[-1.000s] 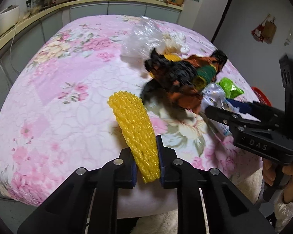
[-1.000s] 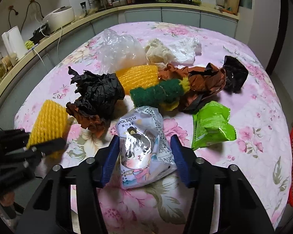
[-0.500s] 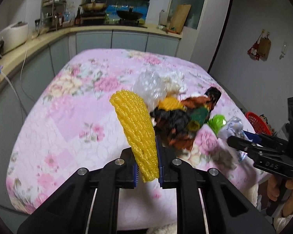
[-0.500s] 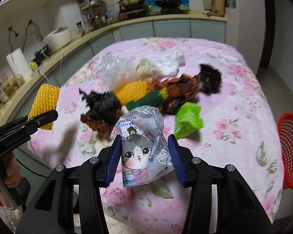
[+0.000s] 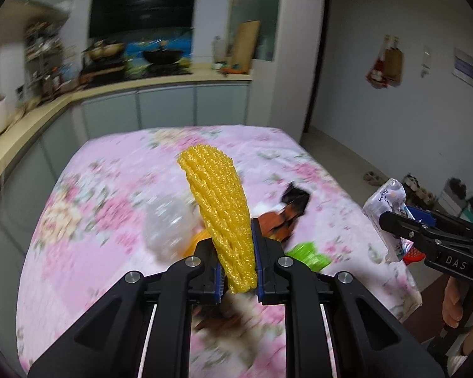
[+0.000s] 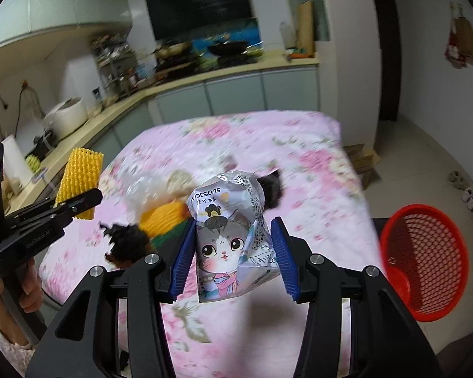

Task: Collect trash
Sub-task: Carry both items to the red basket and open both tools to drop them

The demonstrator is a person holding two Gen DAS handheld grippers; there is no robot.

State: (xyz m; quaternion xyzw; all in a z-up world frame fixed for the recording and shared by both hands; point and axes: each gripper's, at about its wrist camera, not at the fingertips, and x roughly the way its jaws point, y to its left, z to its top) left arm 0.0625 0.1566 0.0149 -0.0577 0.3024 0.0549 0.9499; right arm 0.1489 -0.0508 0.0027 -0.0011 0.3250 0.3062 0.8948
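Two pieces of trash are up off the table at once, one in each of my grippers. On the left, my left gripper [image 5: 238,271] is clamped on the lower end of a yellow foam fruit net [image 5: 219,211], its long axis standing nearly upright and leaning a little left above the fingers. In the middle, on the pink floral tablecloth [image 6: 299,145], the rest of the pile waits — a clear crumpled plastic bag [image 5: 168,226], black and brown crumpled paper [image 5: 288,209], a second yellow net [image 6: 162,217] and a green wrapper [image 5: 309,253], all blurred by motion. On the right, my right gripper [image 6: 233,260] pinches a silver snack packet printed with a cartoon cat [image 6: 231,239] between its blue pads [image 6: 280,255], the packet upright and held by its sides. What the next move turns on, as I judge it: the red mesh plastic basket [image 6: 424,260] sits low on the floor past the table's right edge, to the right of and below the right gripper, so that arm is much the nearer and should drop first; the left must cross the table. Against a second ago, both loads have gone from resting at tablecloth level to hanging well above it, the cameras have tipped up toward the kitchen counter [image 5: 160,85], and the basket — then only a sliver at the edge — now shows almost whole.
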